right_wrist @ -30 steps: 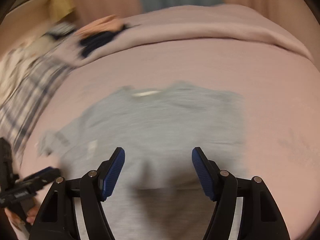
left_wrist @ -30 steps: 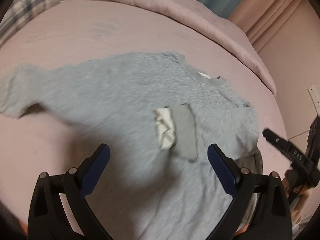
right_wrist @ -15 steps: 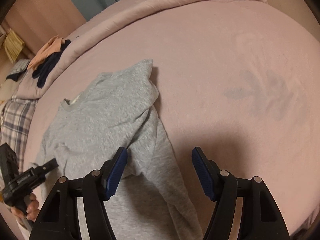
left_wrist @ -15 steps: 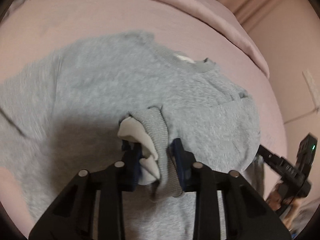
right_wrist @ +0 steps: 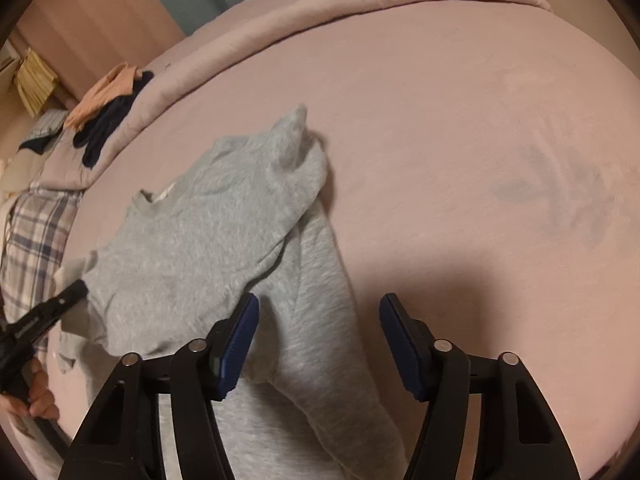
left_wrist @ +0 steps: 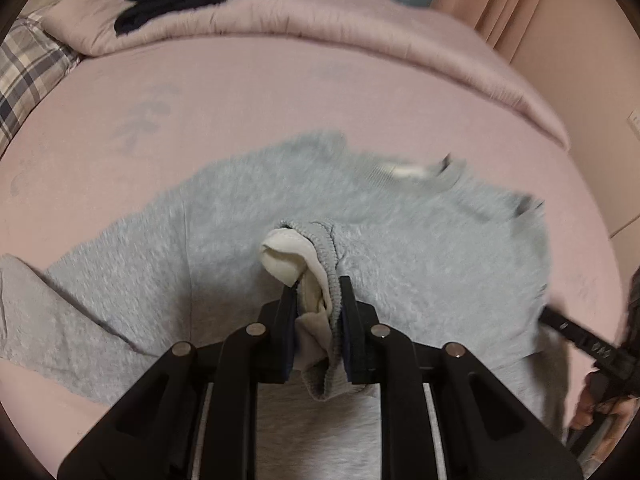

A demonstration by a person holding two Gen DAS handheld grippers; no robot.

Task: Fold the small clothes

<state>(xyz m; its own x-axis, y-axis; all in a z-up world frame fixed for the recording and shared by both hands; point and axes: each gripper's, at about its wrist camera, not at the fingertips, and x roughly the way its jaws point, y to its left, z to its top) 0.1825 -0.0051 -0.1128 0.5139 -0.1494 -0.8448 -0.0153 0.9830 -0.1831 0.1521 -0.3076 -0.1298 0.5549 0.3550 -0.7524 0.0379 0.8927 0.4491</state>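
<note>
grey sweatshirt is spread out on the pink bed sheet, and the left gripper has just closed up tight on its ribbed sleeve cuff, white lining poking out. over on the right, the right gripper is standing pretty wide with the other sleeve lying between its jaws, pads not touching it.

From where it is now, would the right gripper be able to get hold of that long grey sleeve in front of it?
Probably yes. The right gripper is open, its jaws have just been closing slightly, and the sleeve already lies flat on the pink bedspread between them with nothing covering it. It need only lower and close.
</note>
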